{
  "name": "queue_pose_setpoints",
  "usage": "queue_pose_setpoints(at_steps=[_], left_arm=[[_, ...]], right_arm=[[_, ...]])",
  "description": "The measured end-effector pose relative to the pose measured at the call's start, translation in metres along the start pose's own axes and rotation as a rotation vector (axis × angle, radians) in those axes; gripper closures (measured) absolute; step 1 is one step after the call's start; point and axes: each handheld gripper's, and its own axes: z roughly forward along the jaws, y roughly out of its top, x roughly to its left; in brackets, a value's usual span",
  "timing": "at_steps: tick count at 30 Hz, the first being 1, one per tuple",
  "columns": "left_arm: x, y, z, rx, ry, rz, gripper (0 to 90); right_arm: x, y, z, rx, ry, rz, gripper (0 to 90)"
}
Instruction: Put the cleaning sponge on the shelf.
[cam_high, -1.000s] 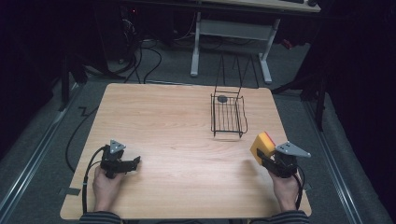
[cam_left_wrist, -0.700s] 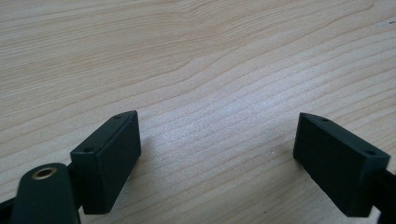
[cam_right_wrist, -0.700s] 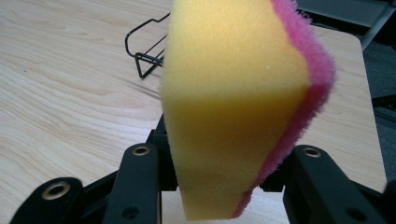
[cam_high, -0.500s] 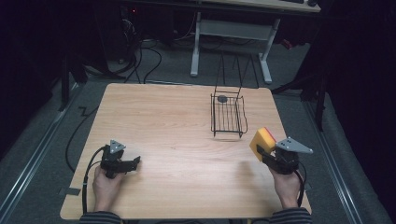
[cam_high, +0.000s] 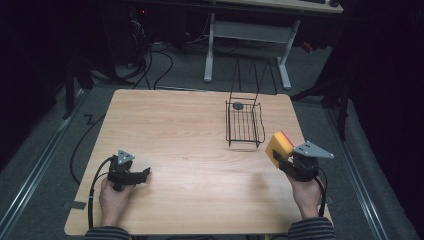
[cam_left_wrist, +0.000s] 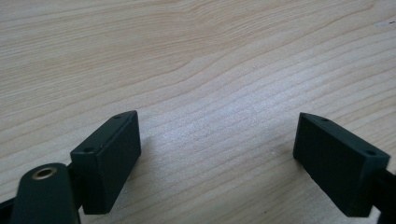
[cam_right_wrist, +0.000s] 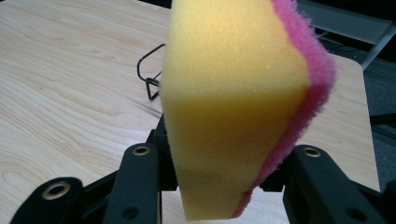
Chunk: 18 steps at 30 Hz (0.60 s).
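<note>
A yellow sponge with a pink scouring side (cam_high: 278, 147) (cam_right_wrist: 238, 102) is clamped upright in my right gripper (cam_high: 278, 159) (cam_right_wrist: 224, 186), held above the table near its right edge. A black wire basket (cam_high: 244, 122) stands just beyond it, and a corner of that basket (cam_right_wrist: 149, 77) peeks out left of the sponge. A small dark round thing (cam_high: 238, 105) lies at the basket's far end. My left gripper (cam_high: 144, 174) (cam_left_wrist: 219, 158) rests low over the wooden table (cam_high: 170, 135) at the front left, open, with bare wood between its jaws.
The basket's tall wire handle (cam_high: 252, 75) rises over its far end. Past the table stand a white desk frame (cam_high: 247, 37) and loose cables (cam_high: 150, 65) on the floor. Dark floor surrounds the table.
My right gripper has lifted and shifted slightly right with the sponge. The left gripper has stayed where it was.
</note>
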Motion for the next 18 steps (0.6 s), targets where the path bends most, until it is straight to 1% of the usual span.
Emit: queue_pose_setpoints(at_steps=[8, 10, 15, 17, 18], left_arm=[[0.000, 0.000, 0.000, -0.001, 0.000, -0.001, 15.6], [0.000, 0.000, 0.000, -0.001, 0.000, -0.001, 15.6], [0.000, 0.000, 0.000, 0.000, 0.000, -0.001, 15.6], [0.000, 0.000, 0.000, 0.000, 0.000, -0.001, 15.6], [0.000, 0.000, 0.000, 0.000, 0.000, -0.001, 15.6]], right_arm=[[0.001, 0.015, 0.002, -0.019, 0.021, -0.002, 60.8], [0.001, 0.018, 0.004, -0.023, 0.031, -0.001, 60.8], [0.000, 0.027, 0.009, -0.026, 0.039, -0.003, 60.8], [0.001, 0.032, 0.011, -0.030, 0.047, 0.004, 60.8], [0.001, 0.033, 0.013, -0.033, 0.049, -0.001, 60.8]])
